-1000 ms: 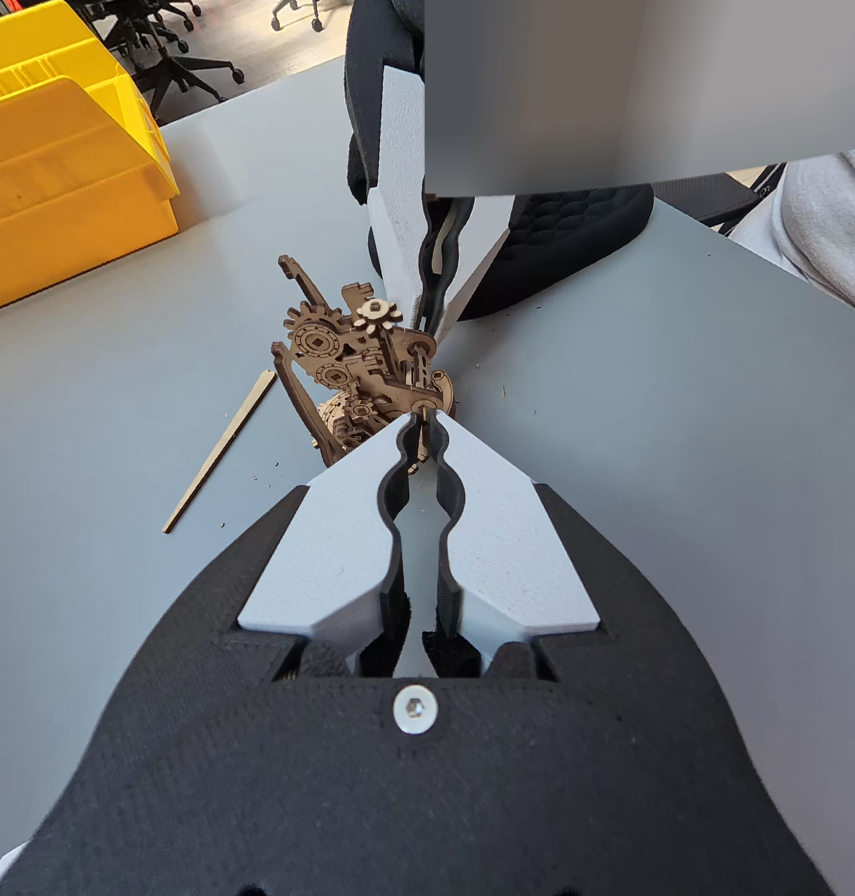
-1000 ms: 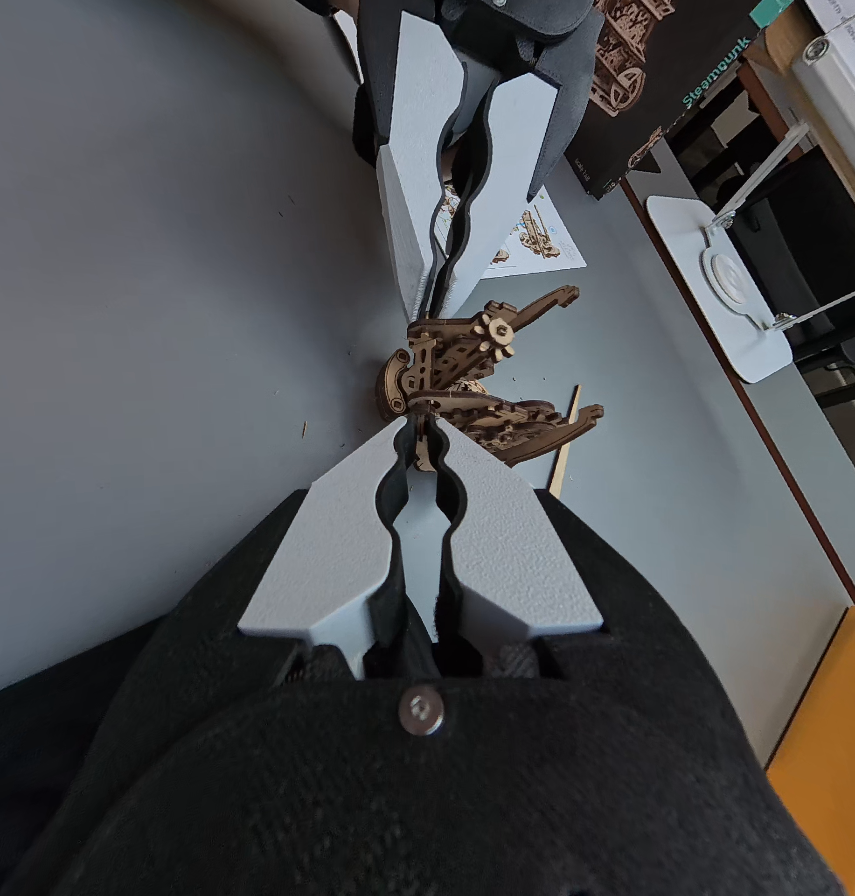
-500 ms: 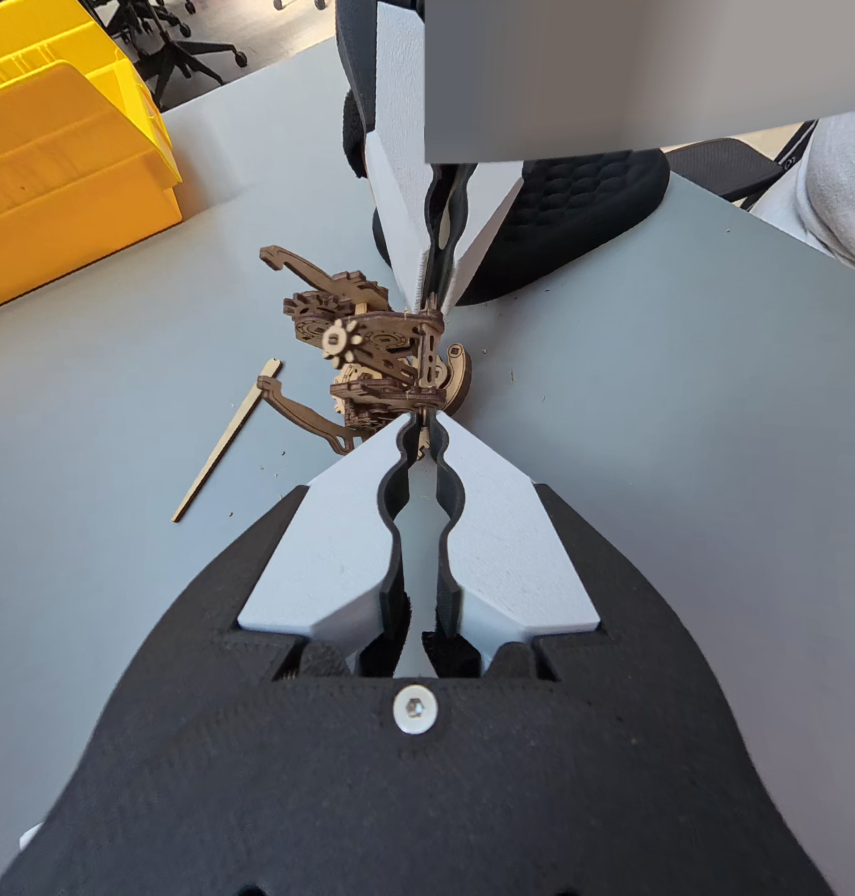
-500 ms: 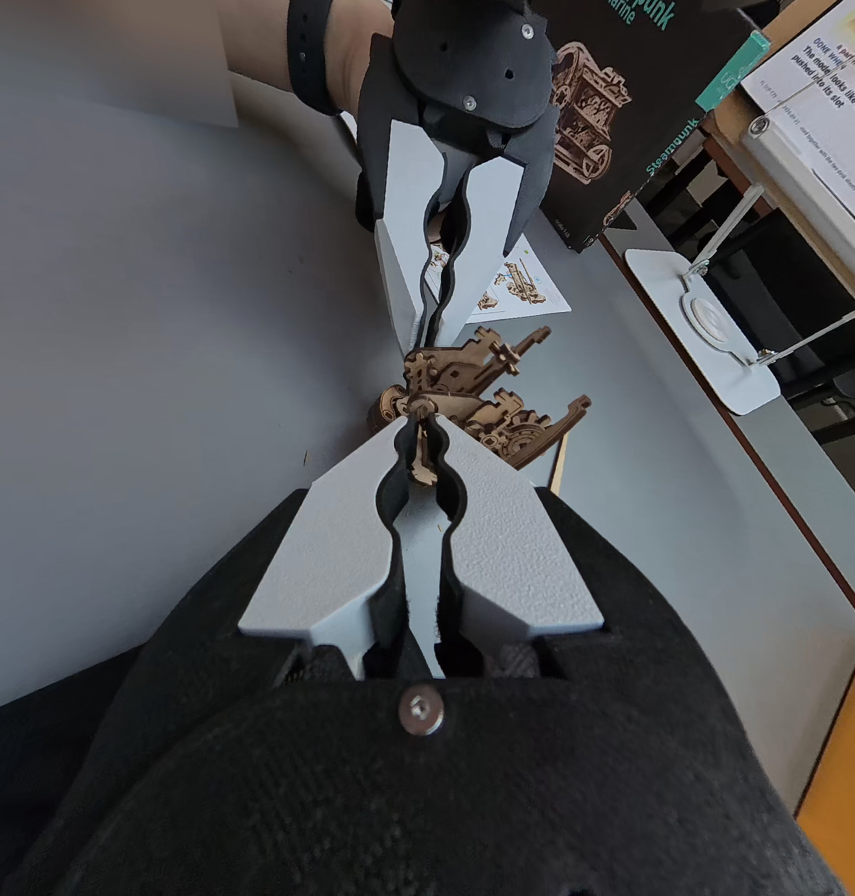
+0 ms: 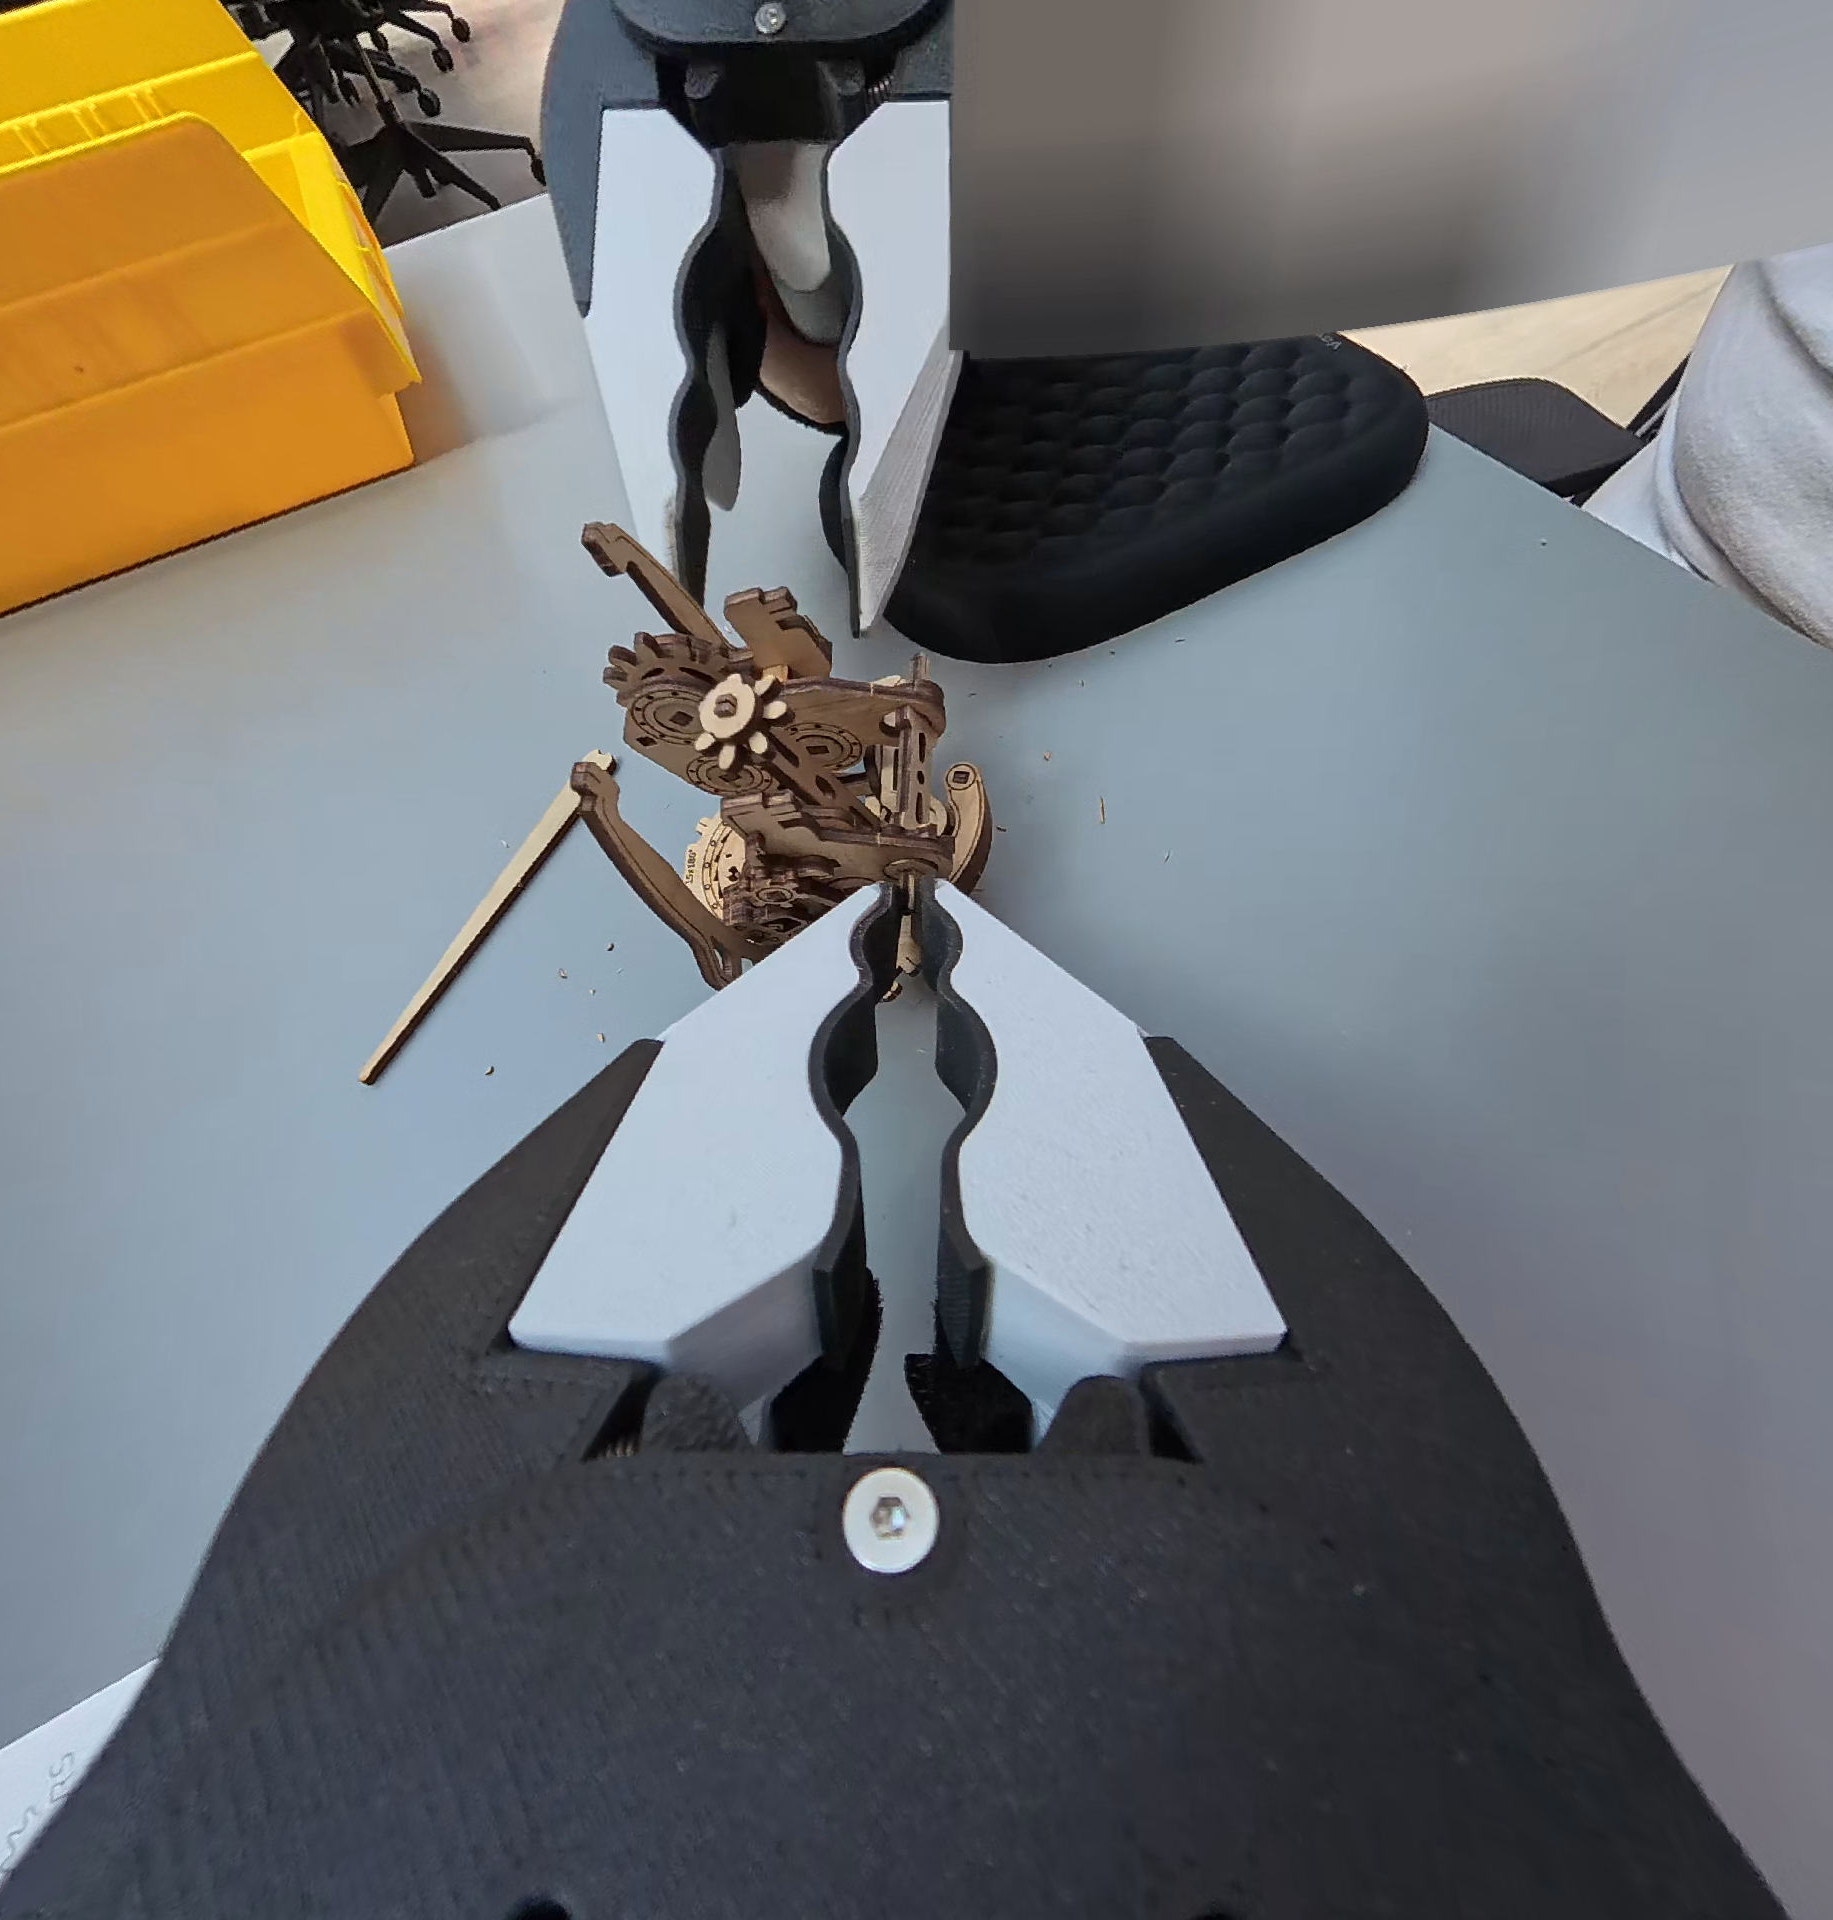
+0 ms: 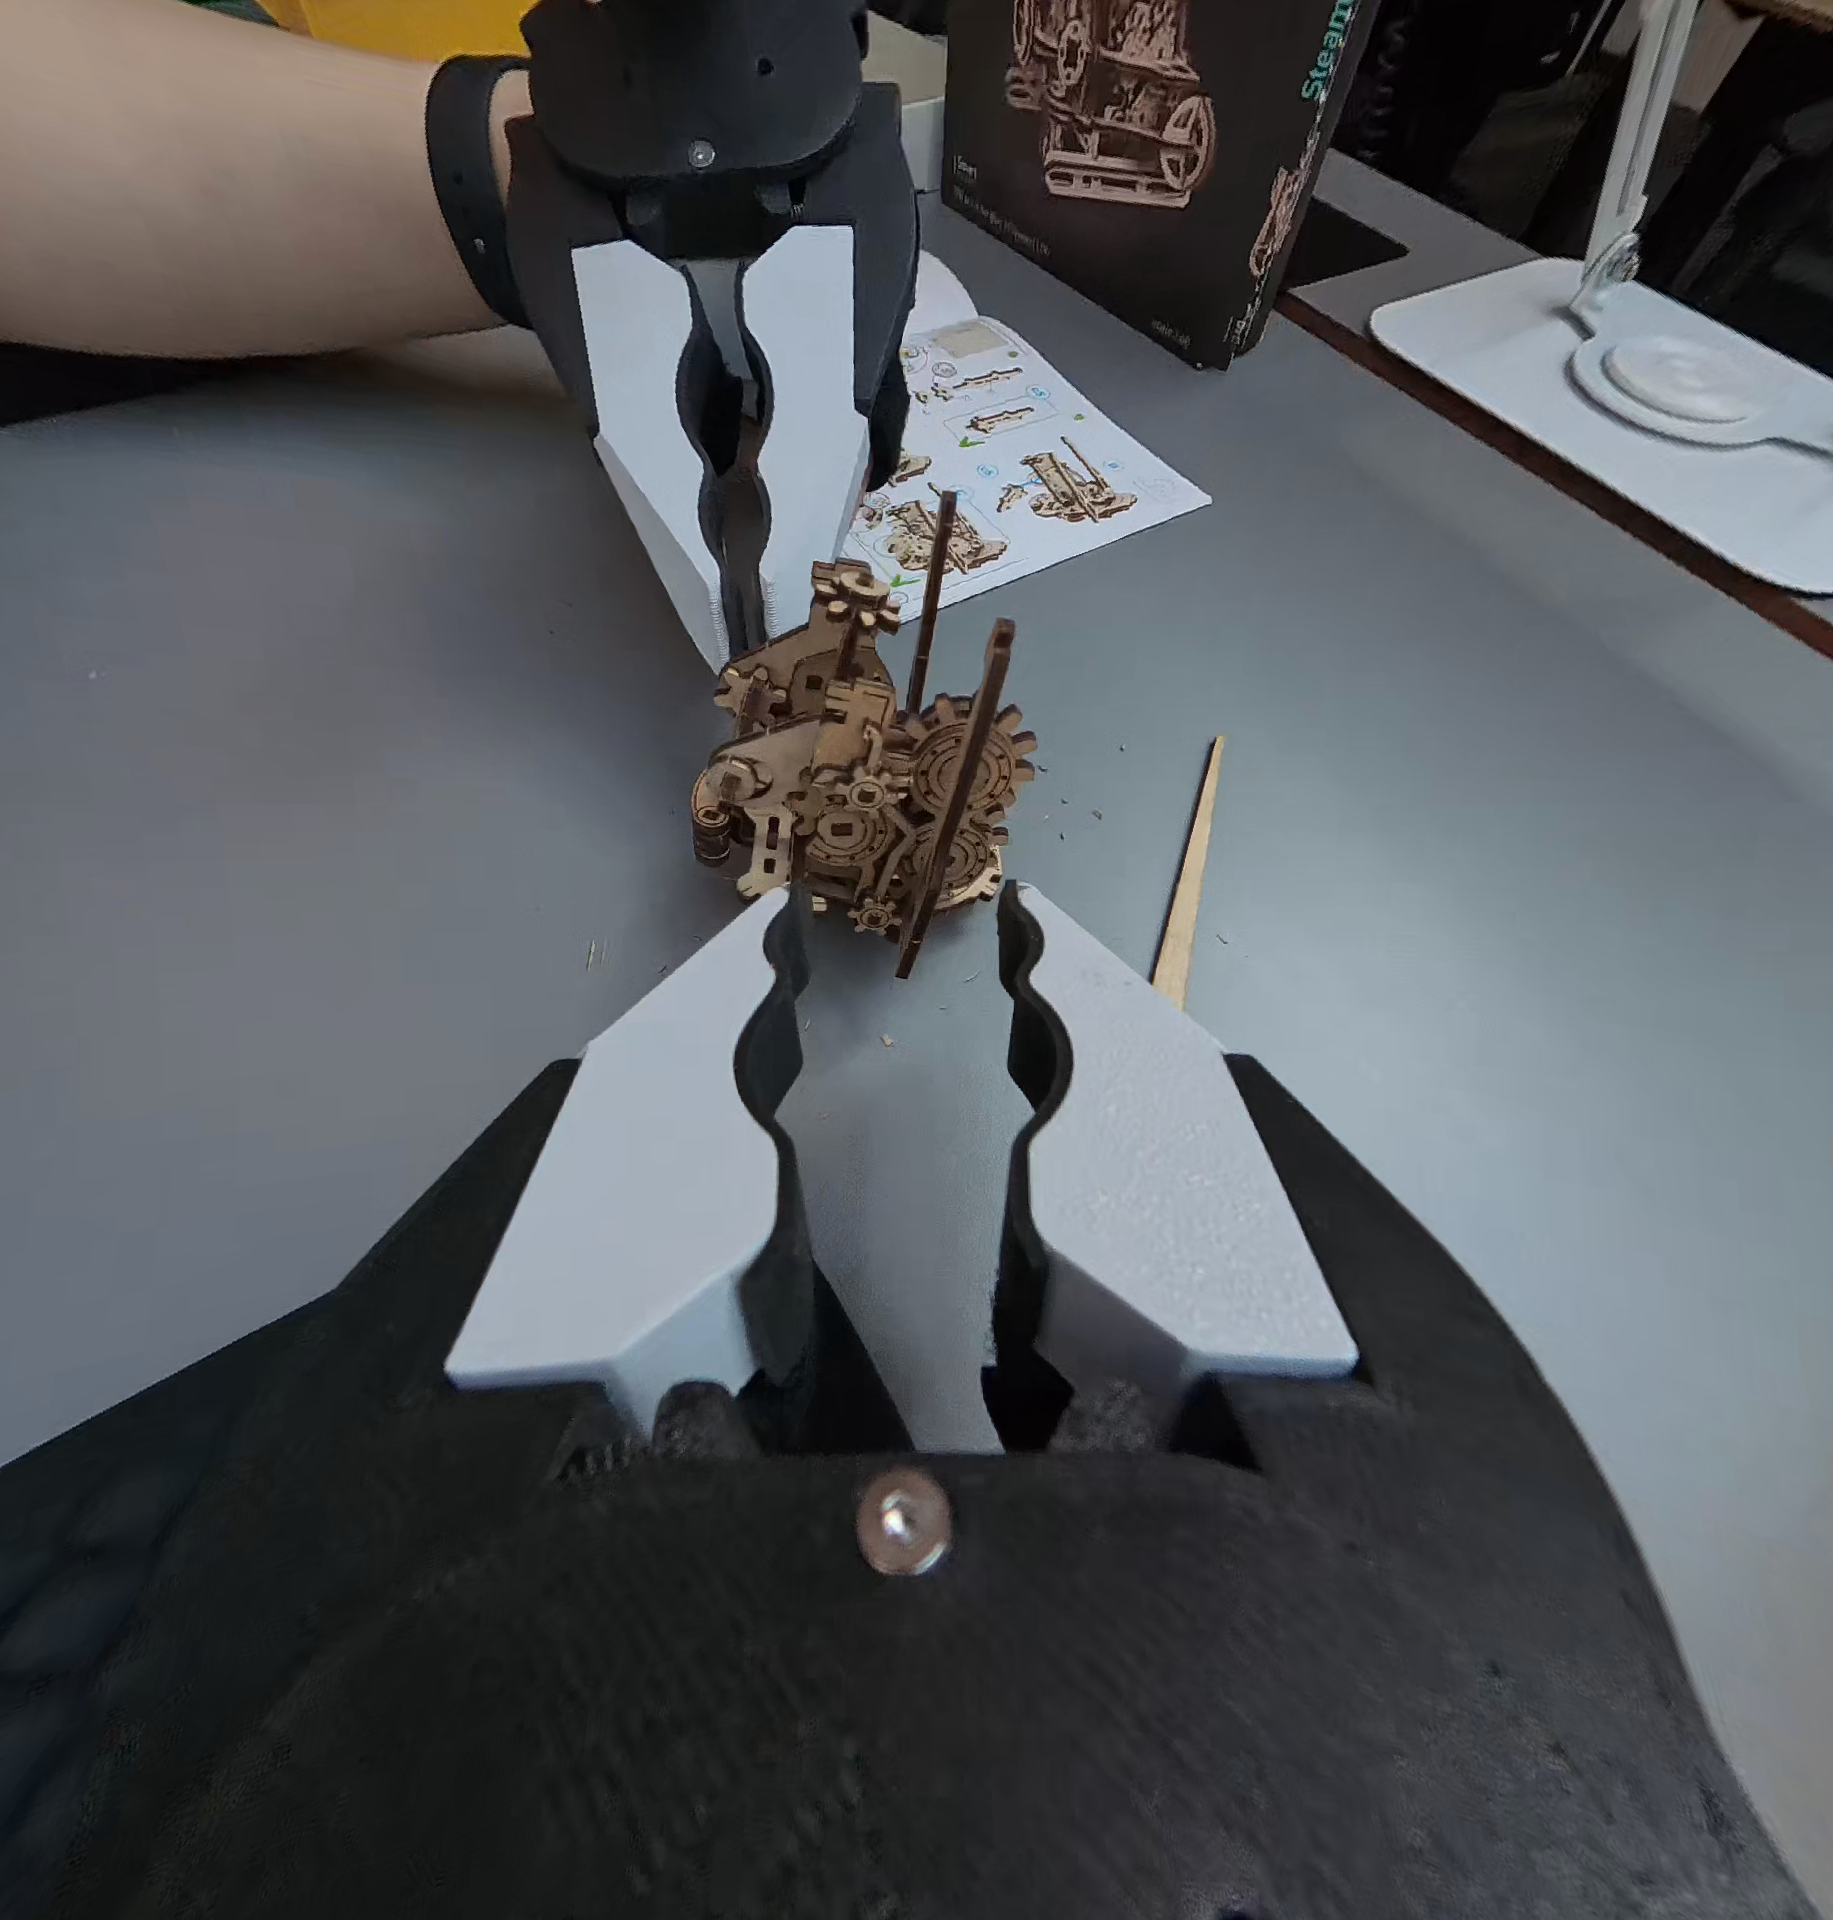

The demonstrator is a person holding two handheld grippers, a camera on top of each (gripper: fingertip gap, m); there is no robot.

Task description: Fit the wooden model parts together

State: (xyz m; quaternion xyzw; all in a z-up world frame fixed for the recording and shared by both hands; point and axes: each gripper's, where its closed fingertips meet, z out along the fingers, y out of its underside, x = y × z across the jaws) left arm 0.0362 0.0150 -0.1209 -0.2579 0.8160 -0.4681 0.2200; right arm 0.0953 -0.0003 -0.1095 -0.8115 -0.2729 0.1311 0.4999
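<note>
The brown wooden gear model (image 5: 787,748) sits low over the grey table (image 5: 1411,935), with gears, a small cog and two long curved arms. My left gripper (image 5: 904,902) is shut on a thin tab at the model's near edge. In the right wrist view the left gripper (image 6: 743,623) pinches the model (image 6: 860,779) from the far side. My right gripper (image 6: 896,902) is open and empty, its tips just short of the model. In the left wrist view the right gripper (image 5: 772,582) stands open behind the model.
A thin wooden stick (image 5: 476,914) lies on the table beside the model. Yellow bins (image 5: 143,343) stand at the back left and a black cushioned pad (image 5: 1130,488) behind. An instruction sheet (image 6: 1026,457), a dark box (image 6: 1130,156) and a white stand base (image 6: 1618,416) lie beyond. One gripper's finger ends stand about 7 cm off the other's.
My right gripper has opened, let go of the model and drawn back a little. The left gripper keeps its hold, and the model has turned in it.
</note>
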